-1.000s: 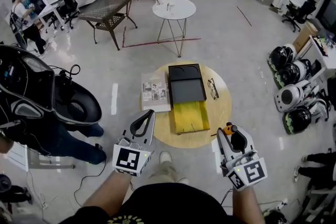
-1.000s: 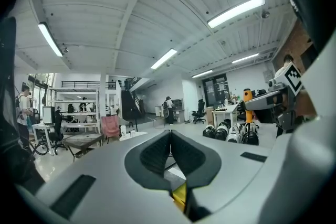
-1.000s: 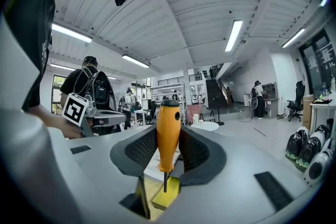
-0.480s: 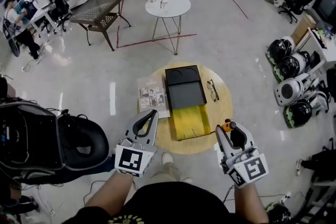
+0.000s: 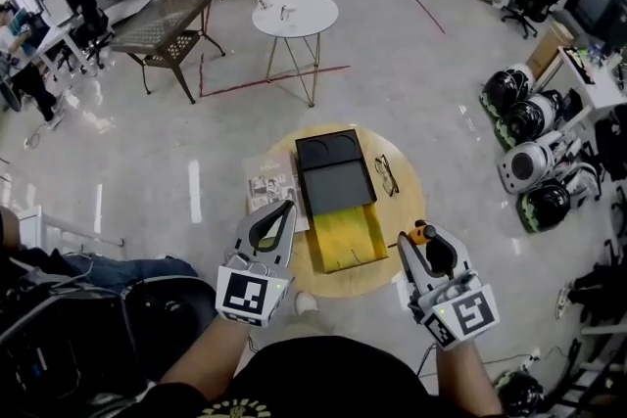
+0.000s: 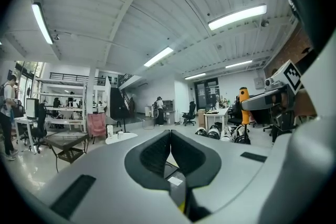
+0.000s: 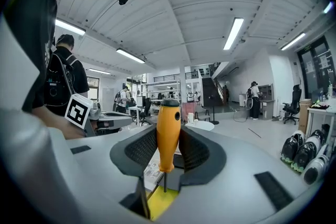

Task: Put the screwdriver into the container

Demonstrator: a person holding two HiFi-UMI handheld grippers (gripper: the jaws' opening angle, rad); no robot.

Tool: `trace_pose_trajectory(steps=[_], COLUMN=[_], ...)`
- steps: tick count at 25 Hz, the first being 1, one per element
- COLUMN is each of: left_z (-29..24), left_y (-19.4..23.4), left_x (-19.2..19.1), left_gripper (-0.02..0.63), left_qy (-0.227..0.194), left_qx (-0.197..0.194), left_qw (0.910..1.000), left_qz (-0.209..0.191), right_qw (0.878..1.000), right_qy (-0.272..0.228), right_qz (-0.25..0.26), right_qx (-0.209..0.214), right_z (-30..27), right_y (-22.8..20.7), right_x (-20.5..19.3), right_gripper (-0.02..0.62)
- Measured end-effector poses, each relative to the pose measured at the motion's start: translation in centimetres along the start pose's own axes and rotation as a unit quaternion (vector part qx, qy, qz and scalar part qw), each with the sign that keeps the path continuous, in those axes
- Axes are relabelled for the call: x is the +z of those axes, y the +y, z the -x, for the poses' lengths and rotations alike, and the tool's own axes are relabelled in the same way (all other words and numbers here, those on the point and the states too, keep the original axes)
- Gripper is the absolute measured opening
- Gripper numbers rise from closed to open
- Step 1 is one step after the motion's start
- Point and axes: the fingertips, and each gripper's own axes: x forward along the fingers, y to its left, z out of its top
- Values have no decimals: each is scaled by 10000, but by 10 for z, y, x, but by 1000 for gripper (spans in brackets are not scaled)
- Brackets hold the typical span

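Observation:
An orange-handled screwdriver stands upright, shaft down, with my right gripper shut on its handle. In the head view that right gripper hovers at the round table's near right edge, and the screwdriver's orange top pokes out between the jaws. The container, a yellow open tray joined to a black box, lies mid-table, left of the right gripper. My left gripper is shut and holds nothing, at the table's near left edge. In its own view the left gripper shows its tips meeting.
On the round wooden table lie spectacles and a printed booklet. Beyond stand a white round table and a metal bench. Helmets line the floor at right. Dark gear sits at lower left.
Both grippers have drifted forward over the table's near edge, the right one still holding the screwdriver. The dark gear at left has slid toward the picture's lower left.

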Motion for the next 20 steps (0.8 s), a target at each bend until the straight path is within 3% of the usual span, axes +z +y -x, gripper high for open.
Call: trace_pose_trajectory(steps=[10,16,20], left_z=[-29,-41,-47], left_y=[2,12,12], left_x=[4,-4,7], left_gripper=[17,17,17], left_qy=[-176,-6,15], left_qx=[-272,20,402], left_qw=[9995,10000,9992], left_qz=[22,65,84], right_qw=[9999,9994,9972], right_qy=[-138,-163,-101], right_qz=[54,-20,-117], right_qx=[0,292,728], right_z=[-20,-39,-47], right_y=[2,-17,-26], right_x=[4,3,4], right_gripper=[140,140,140])
